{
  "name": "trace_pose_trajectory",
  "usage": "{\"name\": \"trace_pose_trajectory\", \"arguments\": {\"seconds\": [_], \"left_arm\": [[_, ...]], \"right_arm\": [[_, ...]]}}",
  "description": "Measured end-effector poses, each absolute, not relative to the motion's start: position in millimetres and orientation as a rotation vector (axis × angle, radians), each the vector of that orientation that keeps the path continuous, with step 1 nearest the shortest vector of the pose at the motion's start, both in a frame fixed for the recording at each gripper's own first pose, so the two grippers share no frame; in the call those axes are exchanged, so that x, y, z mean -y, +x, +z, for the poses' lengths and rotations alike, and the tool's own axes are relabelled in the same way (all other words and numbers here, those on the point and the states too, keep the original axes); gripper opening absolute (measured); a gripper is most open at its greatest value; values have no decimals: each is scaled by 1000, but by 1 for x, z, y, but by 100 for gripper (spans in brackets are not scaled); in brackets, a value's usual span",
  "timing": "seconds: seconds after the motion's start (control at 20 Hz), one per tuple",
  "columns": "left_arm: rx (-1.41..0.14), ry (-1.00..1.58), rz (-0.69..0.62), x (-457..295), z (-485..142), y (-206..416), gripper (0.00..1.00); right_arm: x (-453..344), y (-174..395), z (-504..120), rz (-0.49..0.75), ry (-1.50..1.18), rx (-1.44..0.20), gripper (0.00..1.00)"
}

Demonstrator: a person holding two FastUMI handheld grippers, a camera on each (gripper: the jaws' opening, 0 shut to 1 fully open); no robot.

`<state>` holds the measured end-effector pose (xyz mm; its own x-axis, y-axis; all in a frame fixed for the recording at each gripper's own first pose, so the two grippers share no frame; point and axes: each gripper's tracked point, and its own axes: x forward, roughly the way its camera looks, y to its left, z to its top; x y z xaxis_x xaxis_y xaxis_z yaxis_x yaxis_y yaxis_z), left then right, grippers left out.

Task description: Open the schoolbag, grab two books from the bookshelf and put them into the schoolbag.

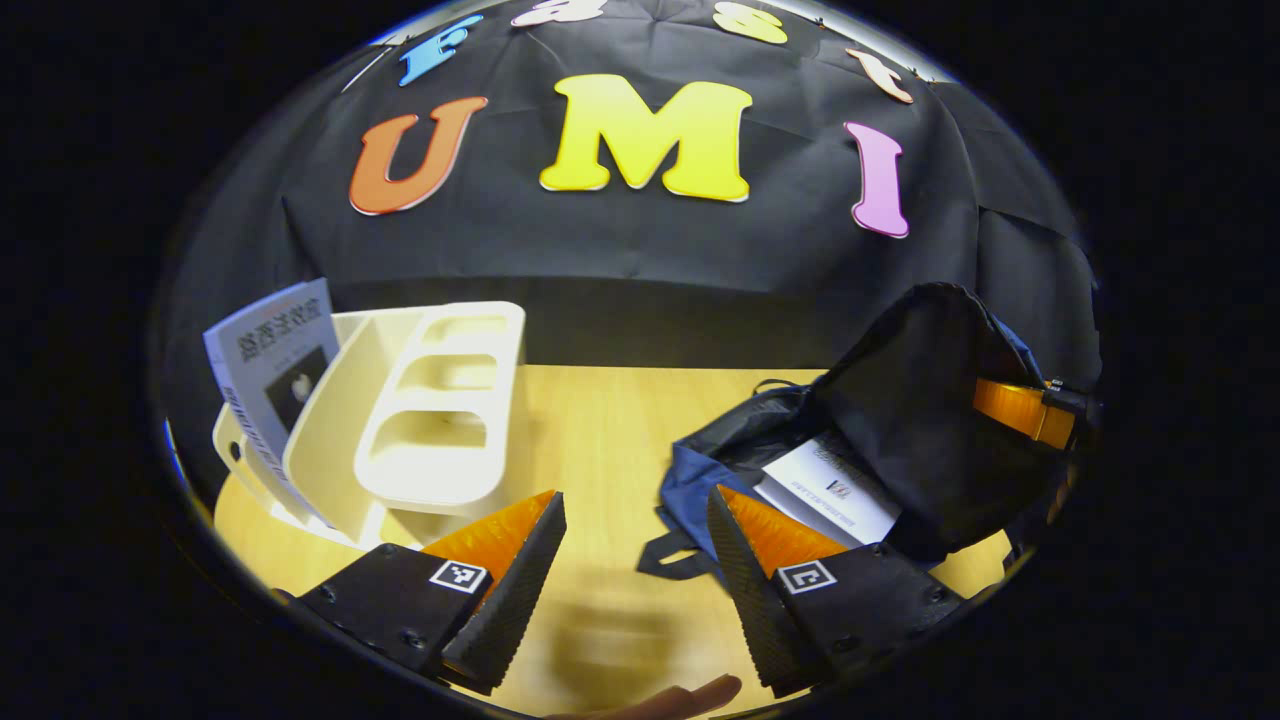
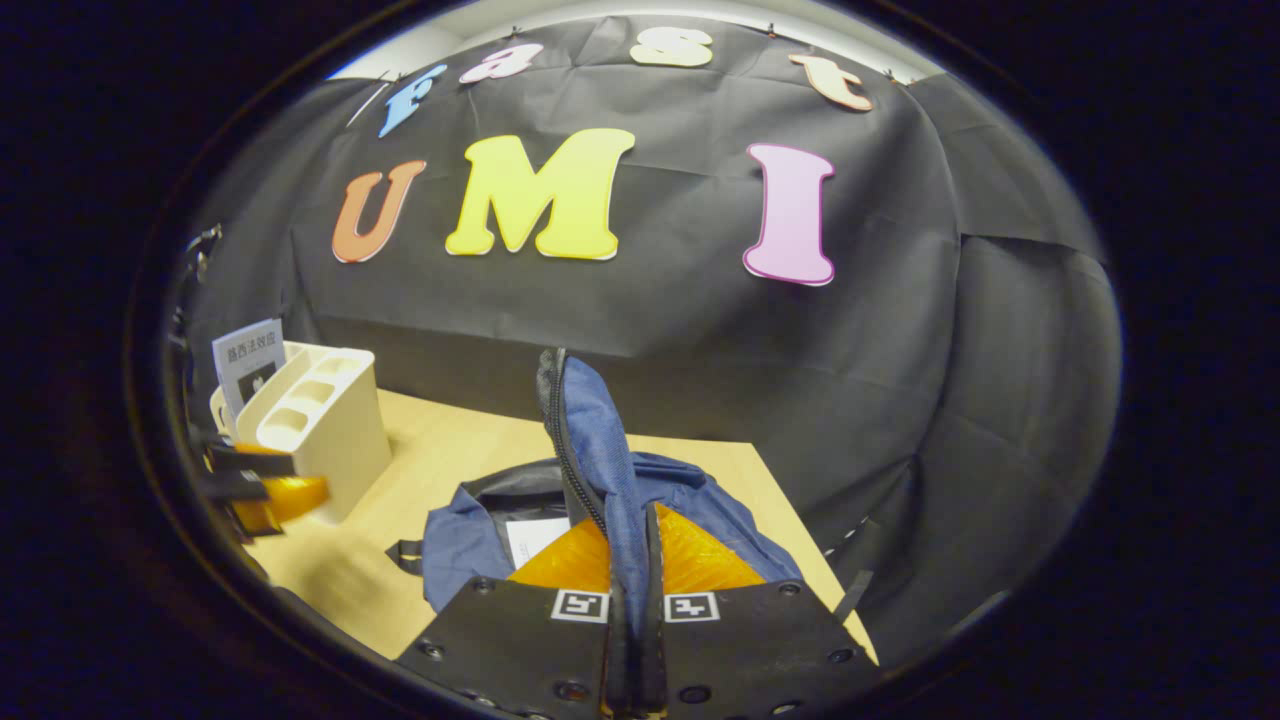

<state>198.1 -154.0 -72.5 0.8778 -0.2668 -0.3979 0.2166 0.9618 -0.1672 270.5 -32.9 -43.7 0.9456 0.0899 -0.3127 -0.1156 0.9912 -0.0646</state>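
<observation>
A: In the left gripper view, the left gripper (image 1: 632,560) is held above the wooden table (image 1: 600,420), jaws spread wide, nothing between them. A fingertip (image 1: 690,695) of the holding hand is seen at the bottom edge.

B: Noted. The schoolbag?

A: The schoolbag (image 1: 880,440) is laid on the table, just right of the left gripper, its flap (image 1: 920,400) lifted so the dark lining is exposed. A white book (image 1: 830,490) is seen lying inside the opening. The right gripper (image 1: 1035,410) is glimpsed at the flap's far edge.

B: And from the right gripper view?

A: The right gripper (image 2: 628,590) is closed narrow on the blue flap (image 2: 590,440) of the schoolbag (image 2: 690,500); the fabric is pinched between both fingers and held upright, zip edge facing left. A corner of the book (image 2: 535,540) inside is visible below it.

B: The bookshelf?

A: The cream bookshelf (image 1: 420,420) is stood at the table's left side, well apart from the bag. One book (image 1: 270,370) is leaned in its outer slot, tilted; the inner compartments are seen without contents. In the right gripper view the bookshelf (image 2: 320,420) and remaining book (image 2: 248,362) are recorded at far left, with the left gripper (image 2: 262,490) just in front of them.
</observation>
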Motion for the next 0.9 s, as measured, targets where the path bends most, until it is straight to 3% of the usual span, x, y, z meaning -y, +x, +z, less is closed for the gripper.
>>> {"name": "trace_pose_trajectory", "arguments": {"seconds": [0.25, 0.4, 0.9], "left_arm": [[-407, -85, -150, 73, -46, 182, 90], [-381, -61, -108, 33, -28, 177, 99], [-339, -16, -49, -63, 47, 224, 98]], "right_arm": [[27, 267, -45, 102, -108, -306, 6], [25, 267, -49, 91, -114, -318, 6], [24, 265, -56, 86, -113, -321, 6]]}}
